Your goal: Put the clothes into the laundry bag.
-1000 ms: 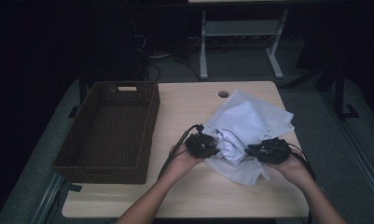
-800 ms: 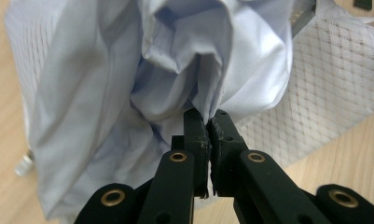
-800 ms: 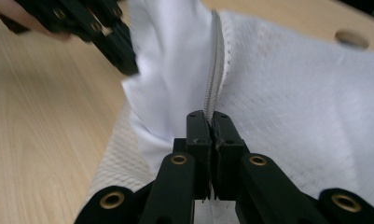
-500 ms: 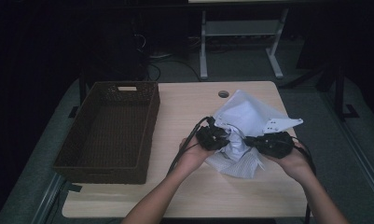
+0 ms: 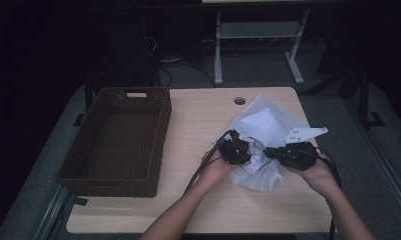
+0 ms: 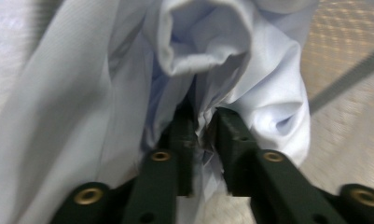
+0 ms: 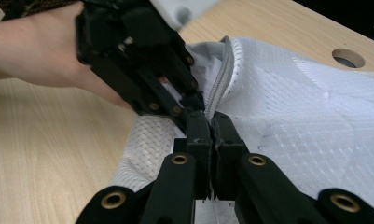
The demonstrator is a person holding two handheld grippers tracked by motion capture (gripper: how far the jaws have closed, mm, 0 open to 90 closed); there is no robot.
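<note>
on the wooden table [image 5: 198, 125] a white garment [image 5: 265, 125] is bunched at about 4 o'clock, pinched by the right gripper [image 7: 211, 122] while the left gripper [image 6: 204, 122] has just been eased apart around a fold, so folding looks barely started, wicker basket [image 5: 115, 135] untouched.

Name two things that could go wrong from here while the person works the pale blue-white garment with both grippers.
1. The left gripper has just been opening, with a fold of the pale blue-white mesh-lined garment between its jaws; that fold may slip free.
2. The right gripper is clamped on the edge by the grey zipper, close against the left gripper; they could collide or strain the fabric.
</note>
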